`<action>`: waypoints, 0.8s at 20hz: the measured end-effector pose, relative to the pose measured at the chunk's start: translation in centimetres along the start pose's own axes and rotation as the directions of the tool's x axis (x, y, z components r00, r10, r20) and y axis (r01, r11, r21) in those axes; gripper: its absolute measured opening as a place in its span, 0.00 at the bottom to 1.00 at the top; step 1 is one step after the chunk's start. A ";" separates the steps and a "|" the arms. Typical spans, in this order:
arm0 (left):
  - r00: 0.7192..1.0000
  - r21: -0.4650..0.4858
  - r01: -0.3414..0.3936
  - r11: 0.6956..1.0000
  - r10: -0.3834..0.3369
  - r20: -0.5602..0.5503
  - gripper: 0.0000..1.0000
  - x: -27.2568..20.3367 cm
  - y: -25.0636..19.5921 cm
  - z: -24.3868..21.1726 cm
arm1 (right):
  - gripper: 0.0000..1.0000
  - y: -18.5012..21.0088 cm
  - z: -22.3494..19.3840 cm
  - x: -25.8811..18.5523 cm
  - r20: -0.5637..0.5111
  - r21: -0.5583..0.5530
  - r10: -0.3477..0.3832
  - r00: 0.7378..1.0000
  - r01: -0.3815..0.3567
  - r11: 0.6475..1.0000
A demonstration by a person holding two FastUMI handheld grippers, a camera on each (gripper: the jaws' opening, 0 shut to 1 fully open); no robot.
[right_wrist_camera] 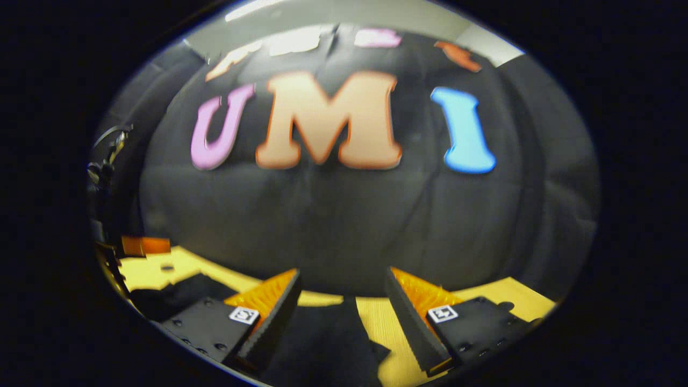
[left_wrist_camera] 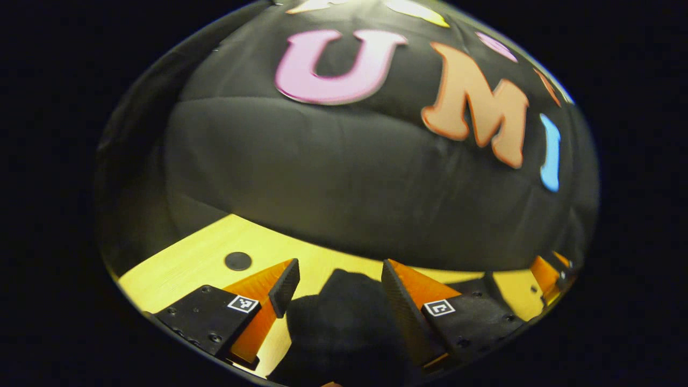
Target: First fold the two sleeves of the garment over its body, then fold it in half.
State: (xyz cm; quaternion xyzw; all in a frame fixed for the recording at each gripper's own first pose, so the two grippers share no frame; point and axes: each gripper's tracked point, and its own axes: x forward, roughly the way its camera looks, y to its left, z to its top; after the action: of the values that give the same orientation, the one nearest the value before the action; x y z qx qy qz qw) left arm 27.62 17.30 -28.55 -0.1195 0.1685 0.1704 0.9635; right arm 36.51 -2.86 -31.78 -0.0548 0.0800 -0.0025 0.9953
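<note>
Left gripper [left_wrist_camera: 336, 285]: spread wide, nothing clasped, held above the table.
Right gripper [right_wrist_camera: 341, 293]: also spread wide, gripping nothing.
Garment from the left gripper view [left_wrist_camera: 344, 328]: dark cloth lying flat below and between the fingers, its rounded far edge reaching just past the fingertips.
Garment from the right gripper view [right_wrist_camera: 322, 344]: dark cloth under the left finger and in the gap, ragged edge to the right; another dark part far left.
Table [left_wrist_camera: 188, 263]: bare yellow wood left of the garment, with a small dark round spot [left_wrist_camera: 238, 261].
Far edge: table ends at the black cloth wall [left_wrist_camera: 344, 177] close behind.
Right side: open wood strip beyond the right finger in the right gripper view.
</note>
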 end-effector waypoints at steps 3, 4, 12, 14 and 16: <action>0.972 0.111 0.051 0.993 -0.075 0.224 0.92 -4.9 -0.4 4.7 | 0.98 0.0 0.9 -0.4 0.109 0.053 0.017 0.994 -0.023 0.998; 0.972 0.164 0.040 0.986 -0.077 0.224 1.00 -6.0 0.4 4.6 | 1.00 -0.6 -0.1 0.2 0.106 0.052 0.007 0.994 -0.012 0.999; 0.992 0.186 0.092 0.978 -0.106 0.065 0.96 -12.2 1.2 0.0 | 0.94 -3.6 -5.4 -5.4 -0.095 0.087 -0.097 0.991 0.105 0.991; 0.991 0.176 0.091 0.980 -0.106 0.080 0.92 -13.6 0.9 1.4 | 0.97 -3.0 -3.6 -7.9 -0.087 0.086 -0.075 0.993 0.082 0.993; 0.987 0.150 0.106 0.983 -0.122 0.107 0.96 -15.3 0.5 2.7 | 0.97 -2.9 -1.9 -9.6 -0.063 0.076 -0.076 0.995 0.081 0.994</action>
State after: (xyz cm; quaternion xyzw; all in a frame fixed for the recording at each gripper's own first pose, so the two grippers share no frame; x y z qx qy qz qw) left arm 14.65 14.13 -20.56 -0.0491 0.1170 0.1089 0.9859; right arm 26.70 -5.84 -31.75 -0.0185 0.1073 -0.0466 0.9930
